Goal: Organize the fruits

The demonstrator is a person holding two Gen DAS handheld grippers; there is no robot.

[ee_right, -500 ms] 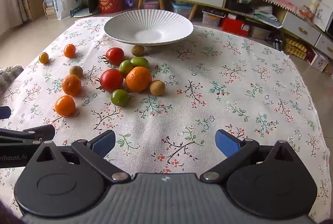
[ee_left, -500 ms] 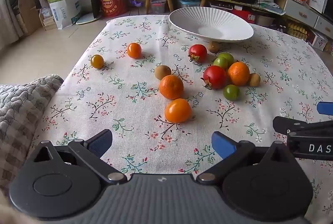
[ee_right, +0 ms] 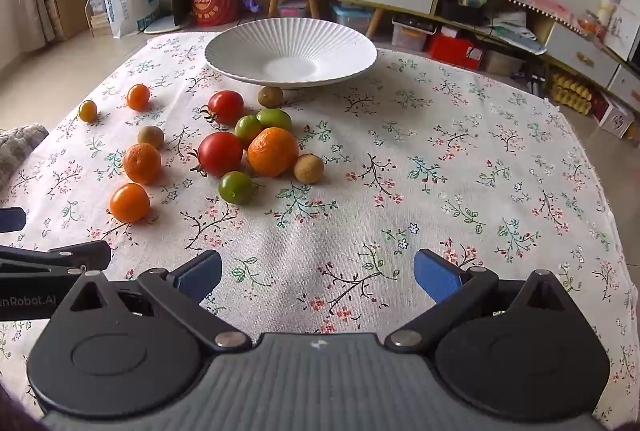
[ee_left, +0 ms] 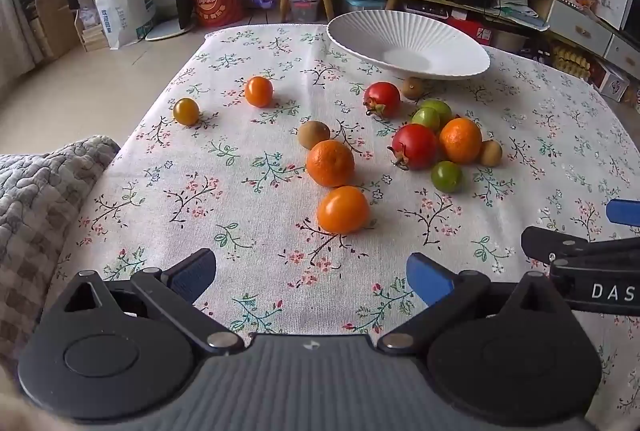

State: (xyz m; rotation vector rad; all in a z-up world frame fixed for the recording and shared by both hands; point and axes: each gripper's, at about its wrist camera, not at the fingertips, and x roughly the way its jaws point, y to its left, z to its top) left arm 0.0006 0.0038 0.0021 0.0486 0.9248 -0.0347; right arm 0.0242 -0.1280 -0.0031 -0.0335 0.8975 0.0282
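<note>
Fruit and one bowl on the flowery cloth

There are two red tomatoes and three green tomatoes. There are two bumpy oranges, two smooth orange tomatoes, and one little yellow tomato. There are three small brown fruits. That makes thirteen fruits. There is one white bowl, and it has no fruit in it. There are two grippers, the left gripper and the right gripper, and each one has two blue fingers.
</note>
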